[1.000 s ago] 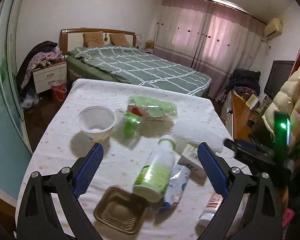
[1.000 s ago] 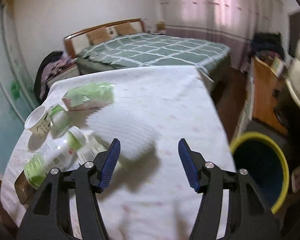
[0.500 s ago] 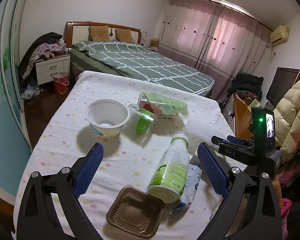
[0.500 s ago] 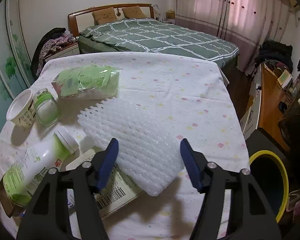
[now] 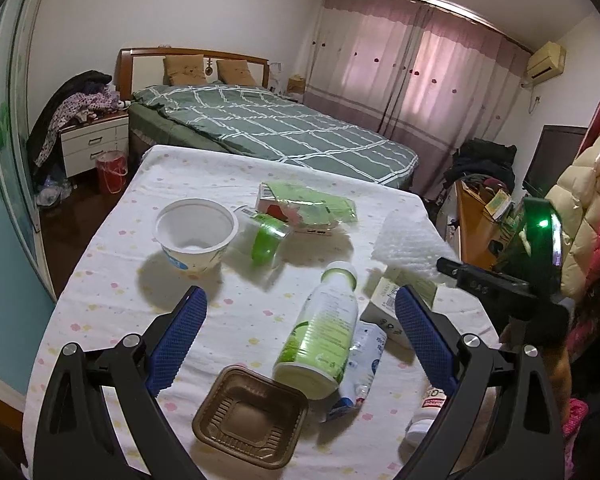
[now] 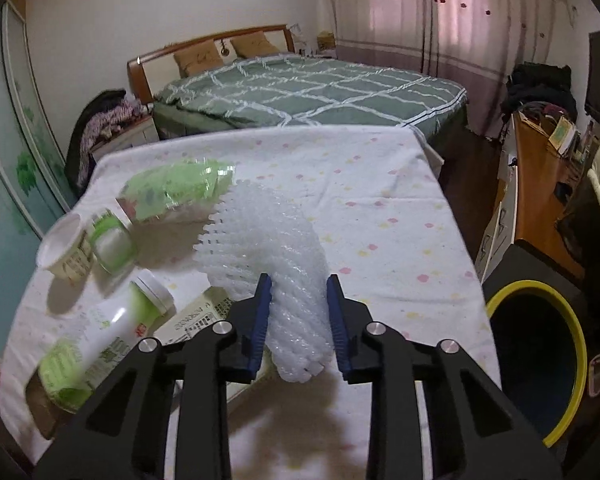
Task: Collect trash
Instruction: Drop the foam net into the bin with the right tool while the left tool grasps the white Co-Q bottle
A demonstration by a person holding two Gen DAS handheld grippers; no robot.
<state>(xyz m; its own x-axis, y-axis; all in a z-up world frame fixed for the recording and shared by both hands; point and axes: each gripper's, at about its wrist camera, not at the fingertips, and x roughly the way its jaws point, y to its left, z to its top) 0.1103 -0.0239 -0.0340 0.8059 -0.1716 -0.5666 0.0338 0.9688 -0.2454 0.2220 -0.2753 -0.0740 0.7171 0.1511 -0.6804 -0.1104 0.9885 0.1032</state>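
Right gripper [image 6: 296, 312]: jaws just closing, blue pads pinching white foam net [image 6: 272, 256], which bunches and arches between them.
Table [image 6: 380, 216]: white cloth with pastel dots.
Left of net: green-labelled bottle [image 6: 100, 340] lying down, white cup [image 6: 64, 250], green packet [image 6: 176, 192].
Floor, right: yellow-rimmed bin [image 6: 540, 360].

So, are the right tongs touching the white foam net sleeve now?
Touching. The right wrist view shows the right tongs, which have just been closing, with both blue pads pressed into the bunched white foam net sleeve between them.
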